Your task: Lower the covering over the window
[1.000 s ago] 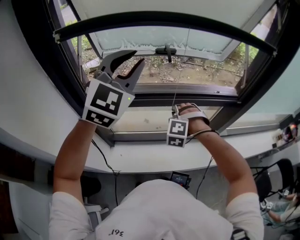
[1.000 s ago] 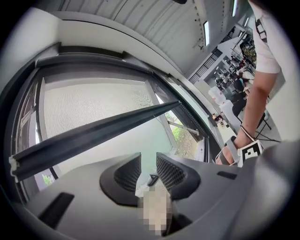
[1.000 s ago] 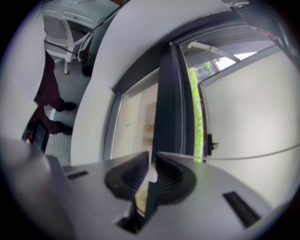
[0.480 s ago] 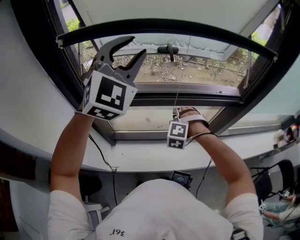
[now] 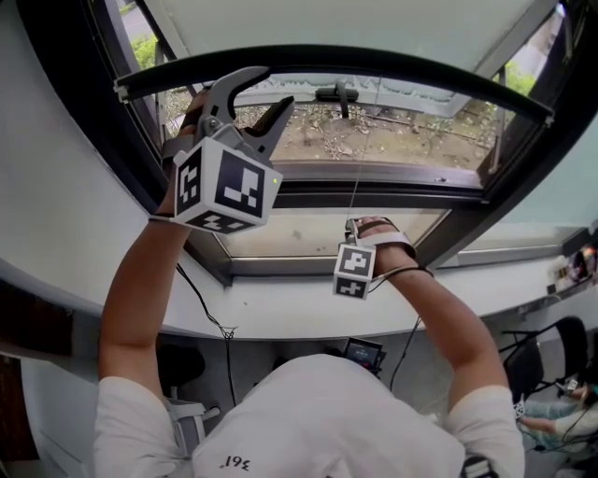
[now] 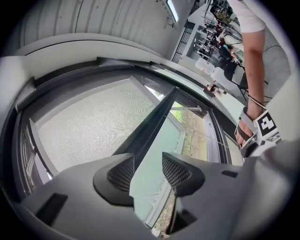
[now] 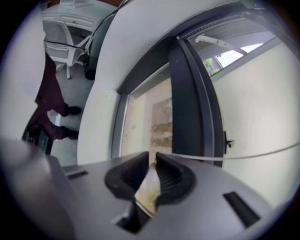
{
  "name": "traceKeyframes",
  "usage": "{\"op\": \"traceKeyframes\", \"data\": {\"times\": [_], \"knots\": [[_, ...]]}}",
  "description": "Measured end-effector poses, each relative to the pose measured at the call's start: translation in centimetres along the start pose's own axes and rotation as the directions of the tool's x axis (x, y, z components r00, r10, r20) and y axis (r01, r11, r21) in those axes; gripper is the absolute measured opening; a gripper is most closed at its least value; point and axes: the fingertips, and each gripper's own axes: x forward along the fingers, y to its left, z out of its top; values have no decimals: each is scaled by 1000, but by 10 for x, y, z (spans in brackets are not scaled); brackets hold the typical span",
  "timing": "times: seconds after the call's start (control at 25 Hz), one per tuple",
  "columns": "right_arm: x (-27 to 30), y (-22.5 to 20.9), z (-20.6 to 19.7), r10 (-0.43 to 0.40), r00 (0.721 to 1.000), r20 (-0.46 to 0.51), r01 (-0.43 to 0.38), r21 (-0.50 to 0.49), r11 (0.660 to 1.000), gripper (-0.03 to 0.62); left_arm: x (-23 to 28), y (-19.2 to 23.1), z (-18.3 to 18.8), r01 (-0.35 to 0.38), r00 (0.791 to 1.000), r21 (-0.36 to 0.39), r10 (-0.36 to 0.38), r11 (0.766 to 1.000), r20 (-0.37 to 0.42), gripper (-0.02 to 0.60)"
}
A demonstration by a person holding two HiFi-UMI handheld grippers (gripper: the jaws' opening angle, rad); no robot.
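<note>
Progress: hanging only partway, covering (image 5: 318, 17) with its dark bottom bar (image 5: 374, 58) crossing the window's (image 5: 392, 140) upper part, most glass uncovered | left hand-held gripper (image 5: 278, 85) opening near the bar's left end, pressing nothing | right hand-held gripper (image 7: 152, 159) pinching the thin cord (image 5: 353, 191) above the sill | unclear: cord's upper run fading against the glass

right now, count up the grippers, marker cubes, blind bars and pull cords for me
grippers: 2, the left gripper, jaws opening with nothing gripped between them, and the right gripper, shut on the pull cord
marker cubes: 2
blind bars: 1
pull cords: 1
total: 6
</note>
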Motion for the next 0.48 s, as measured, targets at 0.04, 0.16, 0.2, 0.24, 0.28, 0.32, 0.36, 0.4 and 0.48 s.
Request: {"op": "traceKeyframes", "data": {"times": [0.04, 0.16, 0.2, 0.24, 0.28, 0.32, 0.36, 0.4, 0.48], "knots": [[0, 0, 0, 1, 1000, -1, -1, 0, 1000, 54, 0, -1, 0, -3, 1000, 19, 3, 1000, -4, 175], [2, 3, 1, 9, 1000, -7, -9, -4, 1000, 54, -1, 0, 1, -20, 1000, 61, 21, 998, -8, 175], [3, 5, 0, 12, 1000, -10, -12, -6, 1000, 54, -1, 1, 2, -24, 1000, 66, 24, 998, -7, 175], [3, 7, 0, 15, 1000, -12, -15, -6, 1000, 54, 0, 1, 3, -23, 1000, 69, 23, 997, -8, 175], [4, 8, 0, 17, 1000, -14, -17, -5, 1000, 54, 2, 1, 3, -15, 1000, 73, 16, 997, -11, 174], [4, 9, 0, 20, 1000, -15, -20, -4, 1000, 54, 4, -1, 3, -4, 1000, 80, 5, 997, -14, 175], [3, 9, 0, 22, 1000, -15, -22, -3, 1000, 54, 6, -3, 3, 7, 1000, 87, -5, 996, -16, 175], [3, 10, -1, 24, 1000, -15, -24, -2, 1000, 54, 7, -4, 3, 14, 1000, 92, -13, 996, -17, 174], [3, 10, -2, 25, 1000, -11, -25, 7, 1000, 54, 10, -4, 2, 20, 1000, 94, -18, 995, -20, 173]]}}
